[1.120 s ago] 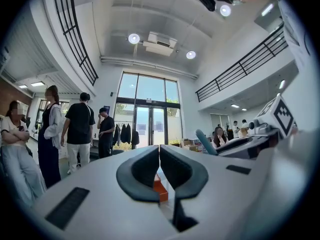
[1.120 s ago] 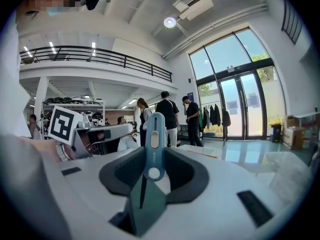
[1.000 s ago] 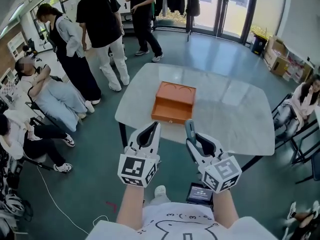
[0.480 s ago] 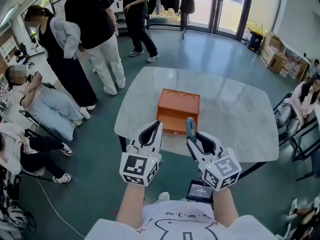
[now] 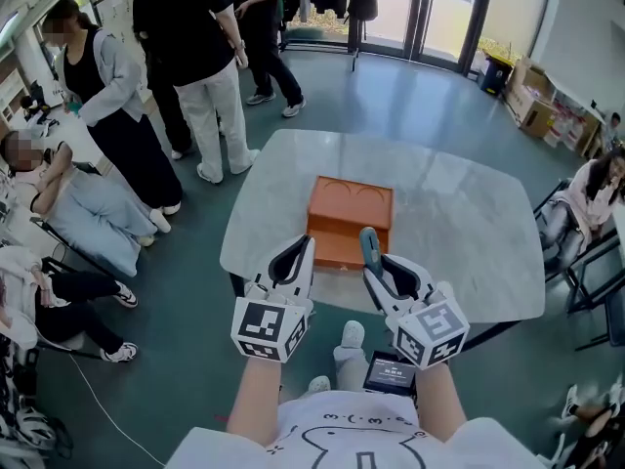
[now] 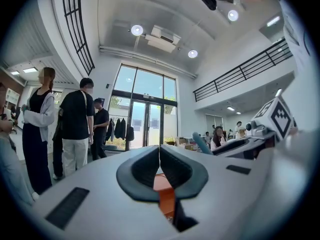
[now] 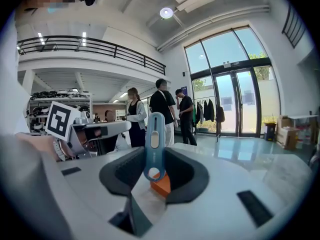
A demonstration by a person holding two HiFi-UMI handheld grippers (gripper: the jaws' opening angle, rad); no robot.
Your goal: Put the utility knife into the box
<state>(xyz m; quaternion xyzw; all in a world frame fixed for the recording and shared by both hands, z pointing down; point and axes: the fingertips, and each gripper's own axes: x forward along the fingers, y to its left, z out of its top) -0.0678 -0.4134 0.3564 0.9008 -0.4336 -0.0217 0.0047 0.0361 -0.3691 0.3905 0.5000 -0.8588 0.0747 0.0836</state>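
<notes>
While the right tool (image 5: 377, 265) gripped the slim blue plastic utility knife (image 7: 154, 144) upright between partly closed jaws, short of the orange rectangular box (image 5: 352, 203), the carrying step was in hand. That box sat near the front edge of the white marble-patterned bench (image 5: 459, 213). The left tool (image 5: 293, 262), on the near side of the box too, had its jaws pressed together on nothing. Next, by my judgement, the knife needed bringing over the box's open part, lowering, then release.

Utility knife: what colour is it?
The utility knife is blue, with a pale slider; clearest in the right gripper view.
</notes>
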